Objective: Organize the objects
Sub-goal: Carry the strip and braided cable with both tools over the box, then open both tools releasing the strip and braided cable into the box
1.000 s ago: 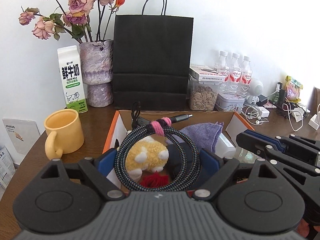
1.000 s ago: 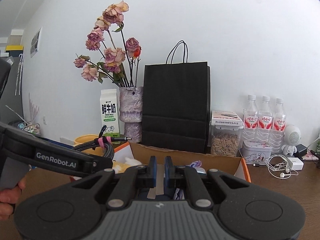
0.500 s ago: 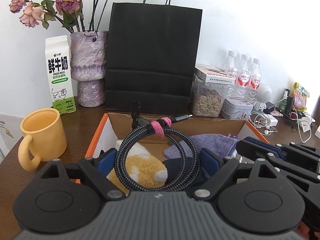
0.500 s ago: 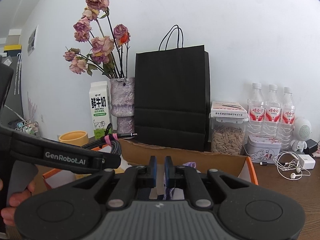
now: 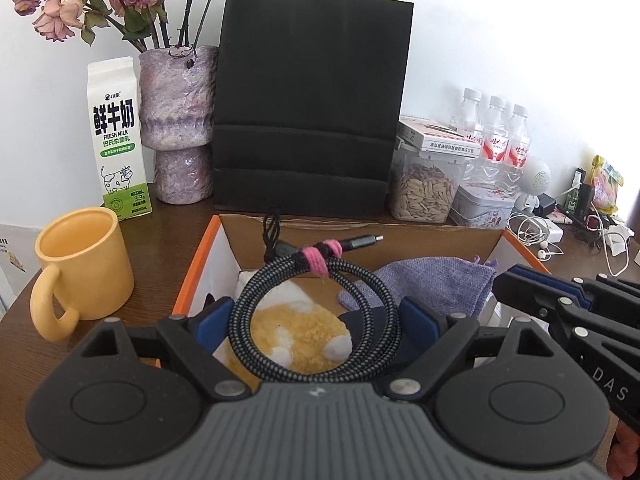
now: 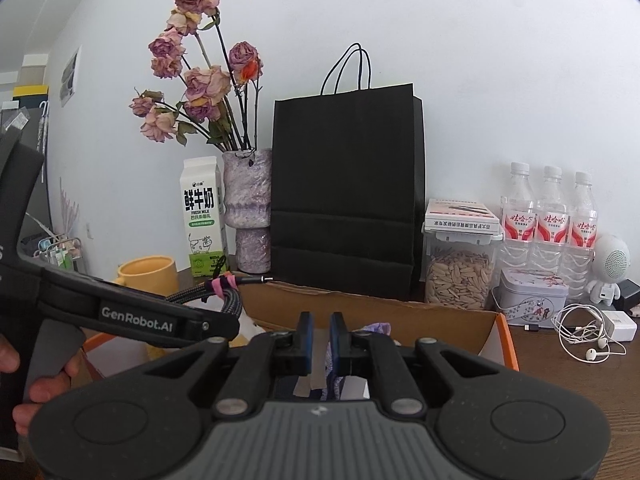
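My left gripper (image 5: 316, 320) is shut on a coiled braided cable (image 5: 360, 280) tied with a pink strap, and holds it above the open cardboard box (image 5: 360, 228). The coil also shows in the right wrist view (image 6: 224, 296). Inside the box lie a yellow-and-white plush toy (image 5: 304, 332) and a purple cloth pouch (image 5: 436, 280). My right gripper (image 6: 319, 340) is nearly closed with a narrow gap and nothing between its pads, over the box's right side; it shows at the right in the left wrist view (image 5: 560, 312).
A yellow mug (image 5: 80, 268) stands left of the box. Behind it are a milk carton (image 5: 118, 136), a purple vase with dried roses (image 5: 176, 120), a black paper bag (image 5: 312, 104), a seed jar (image 5: 424, 188), water bottles (image 5: 496, 140), a tin and earphones (image 5: 536, 232).
My left gripper has moved forward and lower over the box with the cable in it. The right gripper has also lowered slightly and stays nearly closed.
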`<state>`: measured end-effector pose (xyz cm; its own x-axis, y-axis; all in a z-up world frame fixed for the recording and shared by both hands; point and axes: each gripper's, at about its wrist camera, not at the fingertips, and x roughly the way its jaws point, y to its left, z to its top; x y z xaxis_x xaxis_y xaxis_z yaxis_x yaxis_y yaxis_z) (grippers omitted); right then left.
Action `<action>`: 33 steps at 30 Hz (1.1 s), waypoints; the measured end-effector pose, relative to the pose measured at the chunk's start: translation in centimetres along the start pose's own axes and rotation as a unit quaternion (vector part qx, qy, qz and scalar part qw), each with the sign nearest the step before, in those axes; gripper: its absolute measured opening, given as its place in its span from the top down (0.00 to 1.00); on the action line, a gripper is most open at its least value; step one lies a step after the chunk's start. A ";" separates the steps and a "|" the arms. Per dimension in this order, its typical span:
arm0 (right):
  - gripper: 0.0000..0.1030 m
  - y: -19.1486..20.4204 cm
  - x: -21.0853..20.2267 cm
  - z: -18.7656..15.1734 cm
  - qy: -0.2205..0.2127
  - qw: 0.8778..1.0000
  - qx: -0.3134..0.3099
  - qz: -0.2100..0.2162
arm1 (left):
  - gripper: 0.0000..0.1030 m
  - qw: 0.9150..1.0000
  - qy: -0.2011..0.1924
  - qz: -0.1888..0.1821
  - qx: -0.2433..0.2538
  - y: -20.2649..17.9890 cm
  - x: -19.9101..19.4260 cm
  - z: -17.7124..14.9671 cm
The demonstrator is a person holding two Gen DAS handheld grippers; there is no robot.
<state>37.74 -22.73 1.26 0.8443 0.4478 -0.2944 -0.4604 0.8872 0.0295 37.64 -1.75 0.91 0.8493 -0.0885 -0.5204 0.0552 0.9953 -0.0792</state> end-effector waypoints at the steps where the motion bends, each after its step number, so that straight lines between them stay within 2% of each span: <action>1: 0.90 0.0 0.0 -0.1 0.001 1.000 -0.001 -0.004 | 0.12 1.000 0.001 0.001 0.000 0.0 0.0 0.0; 3: 0.82 -0.2 0.1 -0.1 0.004 1.000 0.005 -0.012 | 0.08 1.000 0.000 0.005 -0.003 0.1 0.0 0.0; 5: 0.53 -0.4 0.0 -0.1 0.004 1.000 0.014 -0.023 | 0.00 1.000 -0.002 0.012 -0.006 0.2 0.0 0.1; 7: 0.37 -0.6 -0.1 -0.1 0.000 0.999 0.018 -0.037 | 0.00 1.000 -0.003 0.015 -0.007 0.3 -0.1 0.1; 9: 0.30 -0.7 -0.2 0.0 -0.002 0.999 0.023 -0.042 | 0.00 1.000 0.001 0.014 -0.009 0.3 0.0 0.1; 11: 0.14 -0.7 -0.3 0.1 -0.004 0.999 0.027 -0.045 | 0.00 1.000 0.007 0.017 -0.009 0.3 0.2 0.1; 16: 0.11 -0.6 -0.4 0.1 -0.001 0.999 0.030 -0.045 | 0.00 1.000 0.008 0.019 -0.011 0.3 0.2 0.1; 19: 0.05 -0.5 -0.3 0.1 0.000 0.998 0.029 -0.047 | 0.00 1.000 0.008 0.018 -0.012 0.3 0.1 0.1; 33: 0.02 0.4 -1.1 -0.2 -0.008 0.998 0.017 -0.055 | 0.00 1.000 0.000 0.020 -0.014 0.3 -1.7 -0.3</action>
<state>36.58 -22.91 1.44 0.8938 0.3485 -0.2822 -0.3548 0.9345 0.0303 36.04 -1.34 1.53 0.8506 -0.0495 -0.5234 0.0071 0.9966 -0.0827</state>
